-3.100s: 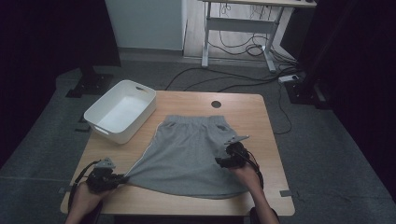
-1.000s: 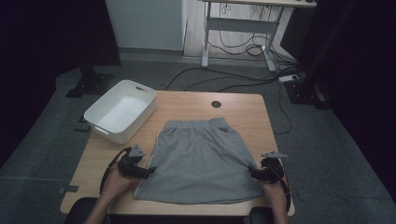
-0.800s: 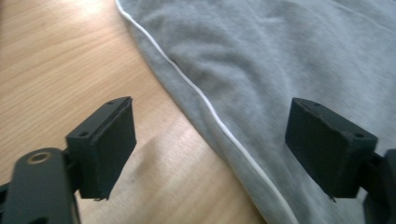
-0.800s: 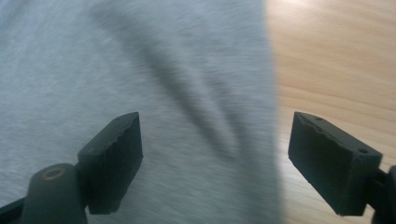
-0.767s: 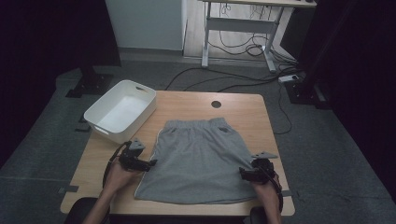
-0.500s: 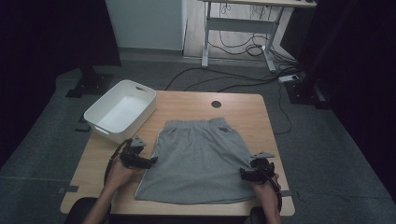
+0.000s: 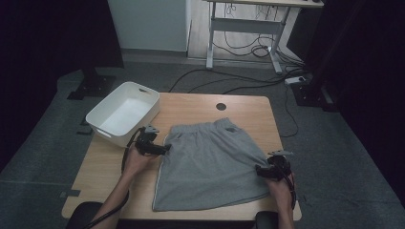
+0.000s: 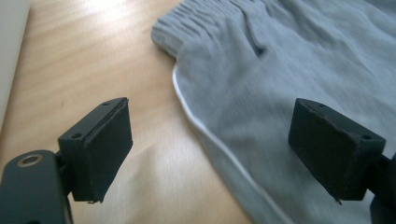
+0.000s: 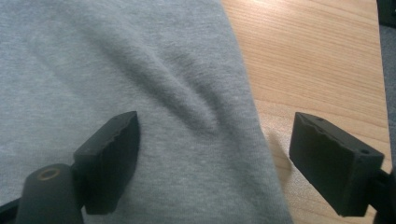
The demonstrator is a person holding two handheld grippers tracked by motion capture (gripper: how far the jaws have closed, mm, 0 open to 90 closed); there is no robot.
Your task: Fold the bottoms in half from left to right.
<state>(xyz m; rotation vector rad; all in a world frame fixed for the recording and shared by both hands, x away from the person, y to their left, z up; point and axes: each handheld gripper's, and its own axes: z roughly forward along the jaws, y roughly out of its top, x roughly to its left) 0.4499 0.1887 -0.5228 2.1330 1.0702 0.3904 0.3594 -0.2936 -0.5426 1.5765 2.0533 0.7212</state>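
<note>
High view: grey shorts lie flat on the desk, waistband toward the far edge, white bin just beside on the left. Left gripper sits at the shorts' left side seam near the waistband, jaws apart, straddling the white-piped edge, gripping nothing. Right gripper straddles the right edge, its jaws also apart and just closing slightly, cloth beneath but unclamped. Risk: closing on one layer alone, or on bare desk, would drag the fabric askew and wrinkle it.

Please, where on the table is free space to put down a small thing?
Bare wood lies on the table beyond the grey shorts around the round hole, and at the near left corner, below the white bin. The shorts cover the middle.
</note>
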